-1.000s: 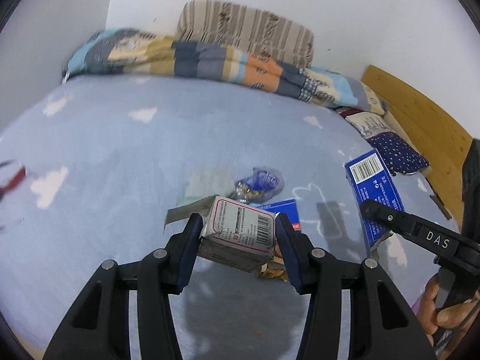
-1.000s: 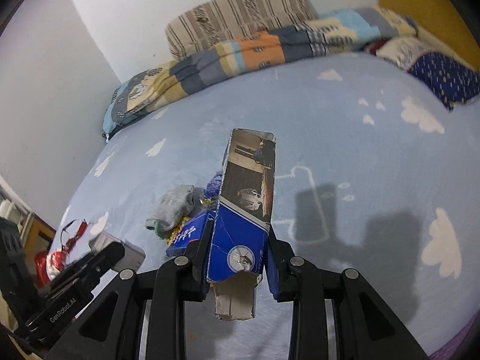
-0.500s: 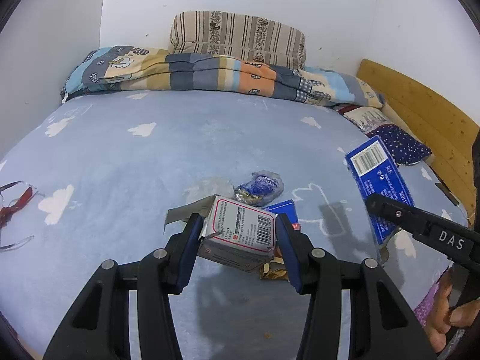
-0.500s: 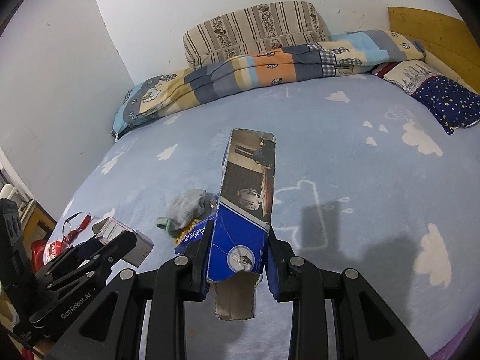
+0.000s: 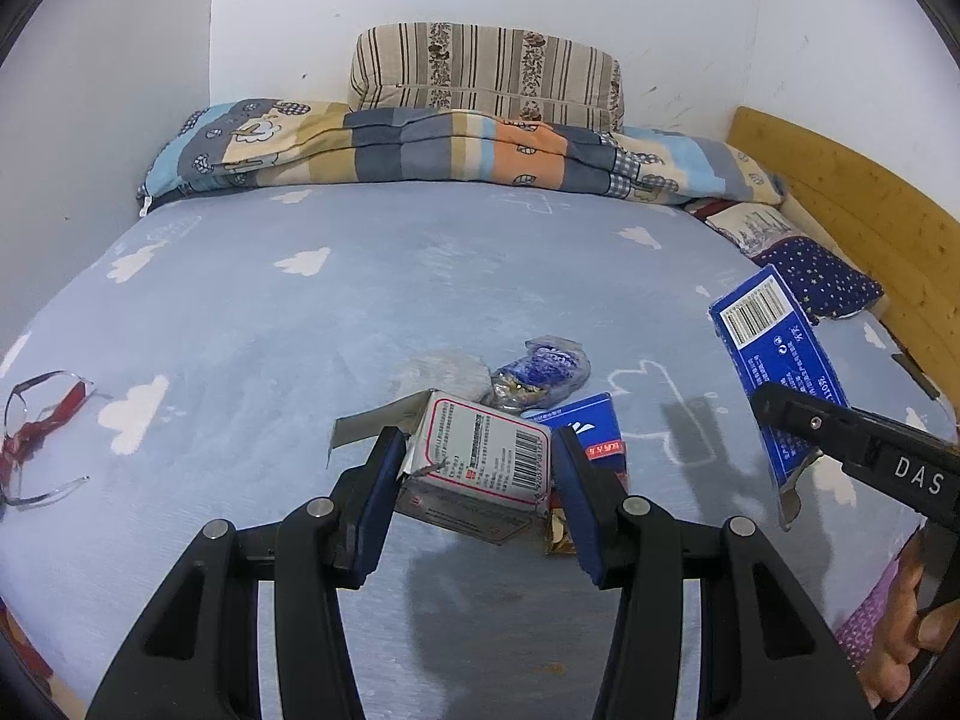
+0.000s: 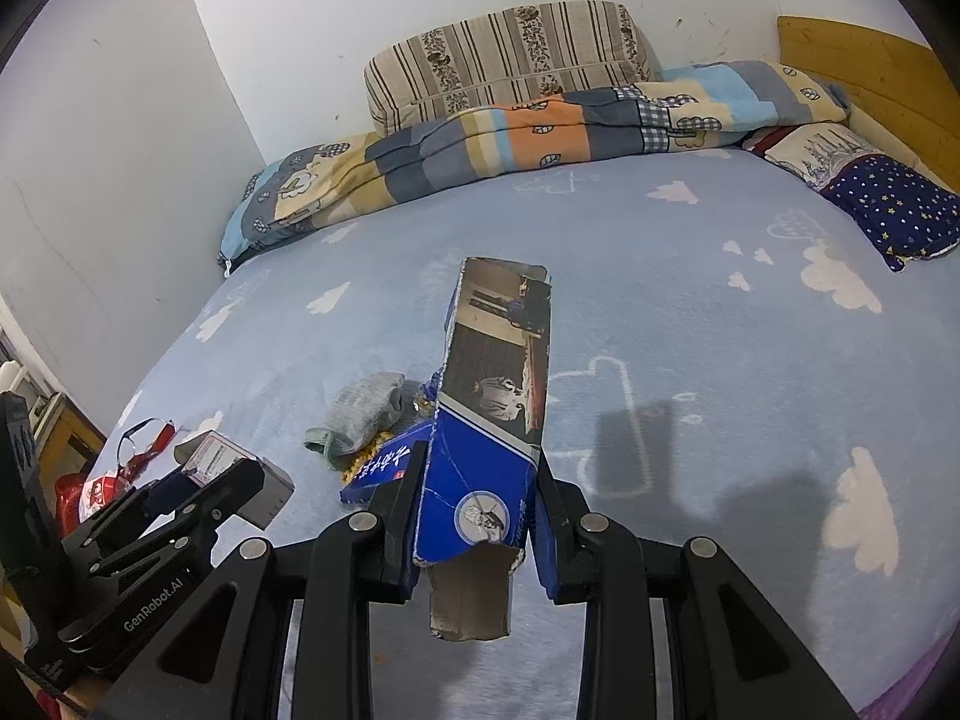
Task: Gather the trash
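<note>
Left tongs pinched white barcode box, right tongs pinched torn blue carton by its low end, both above bed; the long carton could've pivoted out of that end grip

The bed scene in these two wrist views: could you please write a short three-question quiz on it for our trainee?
1. True or false: the left gripper is shut on the white carton.
2. What does the right gripper hold? A) grey sock B) long blue box C) glasses
3. Fill in: the small blue box left on the bed sheet lies beside a crumpled blue ______.

Key: 1 true; 2 B, the long blue box, while the grey sock and glasses lie on the sheet; 3 wrapper.
</note>
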Tool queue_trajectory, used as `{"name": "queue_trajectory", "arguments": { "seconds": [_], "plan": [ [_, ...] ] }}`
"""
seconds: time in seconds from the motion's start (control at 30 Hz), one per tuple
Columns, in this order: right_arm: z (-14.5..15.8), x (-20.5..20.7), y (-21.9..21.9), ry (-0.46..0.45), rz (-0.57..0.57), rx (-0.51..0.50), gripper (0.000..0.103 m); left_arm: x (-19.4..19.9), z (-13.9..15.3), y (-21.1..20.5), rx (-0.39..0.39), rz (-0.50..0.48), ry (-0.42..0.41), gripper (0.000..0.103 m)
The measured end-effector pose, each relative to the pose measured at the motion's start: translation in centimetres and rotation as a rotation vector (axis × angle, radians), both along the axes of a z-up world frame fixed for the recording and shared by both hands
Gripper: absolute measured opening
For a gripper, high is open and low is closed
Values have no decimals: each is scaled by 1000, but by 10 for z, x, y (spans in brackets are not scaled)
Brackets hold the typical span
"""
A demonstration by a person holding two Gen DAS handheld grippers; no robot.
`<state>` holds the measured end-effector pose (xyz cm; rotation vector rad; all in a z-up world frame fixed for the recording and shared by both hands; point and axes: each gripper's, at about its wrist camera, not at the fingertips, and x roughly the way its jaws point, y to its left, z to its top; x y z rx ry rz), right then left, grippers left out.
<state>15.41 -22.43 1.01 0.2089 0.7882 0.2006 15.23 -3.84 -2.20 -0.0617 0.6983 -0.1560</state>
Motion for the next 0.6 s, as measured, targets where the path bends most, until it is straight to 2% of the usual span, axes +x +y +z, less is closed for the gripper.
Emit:
{"name": "queue_trajectory", "arguments": {
  "seconds": [0.23, 0.6],
  "plan": [
    [-1, 0, 0, -4, 1, -2, 31, -4, 2, -2, 45, 7, -28, 49],
    [-1, -1, -1, -8, 1, -8, 31, -6, 5, -4, 72, 13, -44, 49]
  ]
}}
